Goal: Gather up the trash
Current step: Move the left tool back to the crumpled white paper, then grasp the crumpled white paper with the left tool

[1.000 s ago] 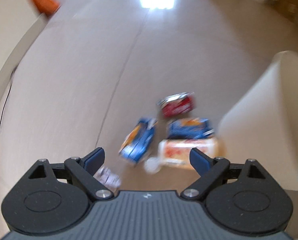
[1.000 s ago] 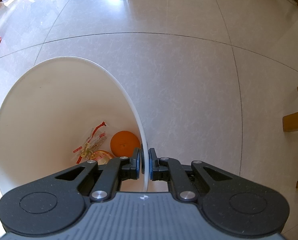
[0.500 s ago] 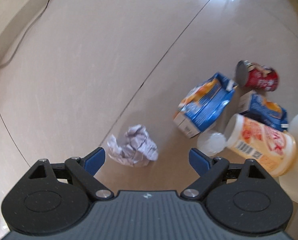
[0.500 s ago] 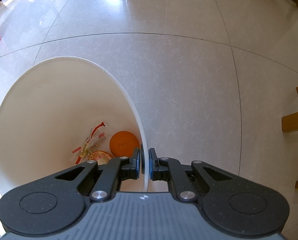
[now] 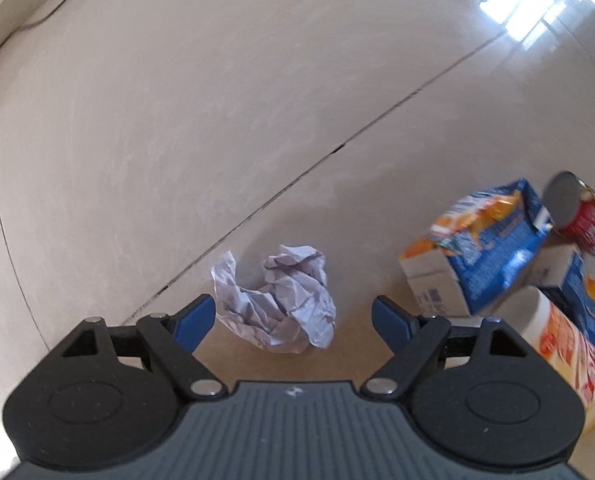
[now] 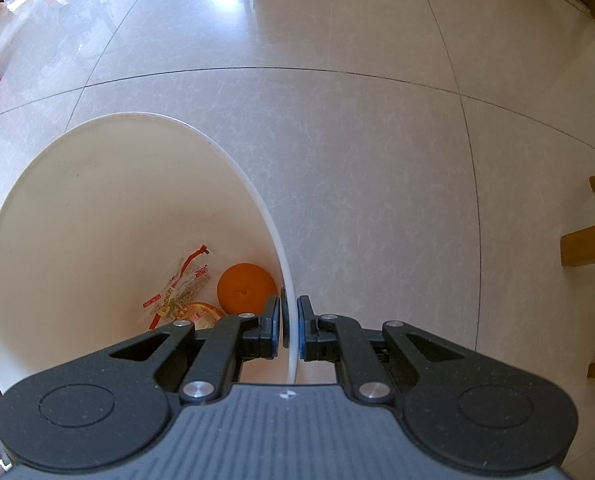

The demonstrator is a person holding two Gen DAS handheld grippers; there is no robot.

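We find the left claw (image 5: 293,314) wide, its jaws just closing in, the paper ball (image 5: 275,300) on the floor between them, the left pad seemingly touching it. Our right claw (image 6: 289,328) is clamped on the bin (image 6: 273,224) rim.

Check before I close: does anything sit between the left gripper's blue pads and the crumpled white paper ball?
Nothing visible does. The crumpled white paper ball lies on bare tan floor tile between the left gripper's open, just-narrowing jaws; the blue juice carton lies aside.
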